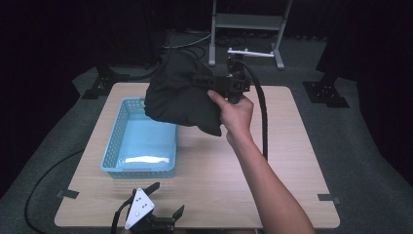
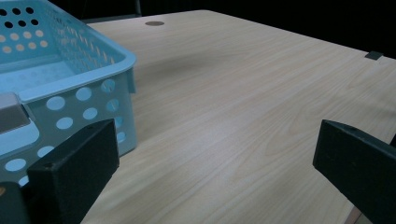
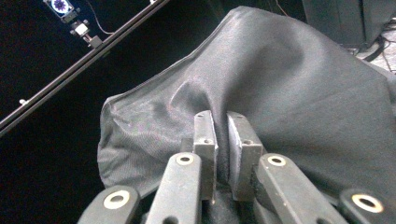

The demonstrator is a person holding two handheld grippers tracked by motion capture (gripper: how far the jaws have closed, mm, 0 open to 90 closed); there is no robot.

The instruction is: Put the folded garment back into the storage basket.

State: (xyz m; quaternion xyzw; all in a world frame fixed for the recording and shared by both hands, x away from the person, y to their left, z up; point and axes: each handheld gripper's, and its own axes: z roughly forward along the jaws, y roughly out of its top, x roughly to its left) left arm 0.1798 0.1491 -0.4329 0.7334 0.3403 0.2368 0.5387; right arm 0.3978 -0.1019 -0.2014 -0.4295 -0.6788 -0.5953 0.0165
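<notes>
A bulky black cloth bag [image 1: 182, 95] hangs in the air over the far end of a light blue perforated basket [image 1: 139, 141]. My right gripper [image 1: 207, 80] is shut on a fold of the black bag [image 3: 289, 93], its two jaws pinched together on the fabric [image 3: 222, 140]. A hand holds that gripper from behind. My left gripper [image 1: 165, 199] rests near the table's front edge, open with nothing between its jaws. In the left gripper view the basket [image 2: 70, 84] stands just to the left of the open left gripper [image 2: 215, 158].
The wooden table [image 1: 292, 161] has bare surface to the right of the basket and in front of it. A thick black cable [image 1: 263, 117] trails from the right gripper across the table. A metal stand [image 1: 248, 24] sits on the floor beyond the far edge.
</notes>
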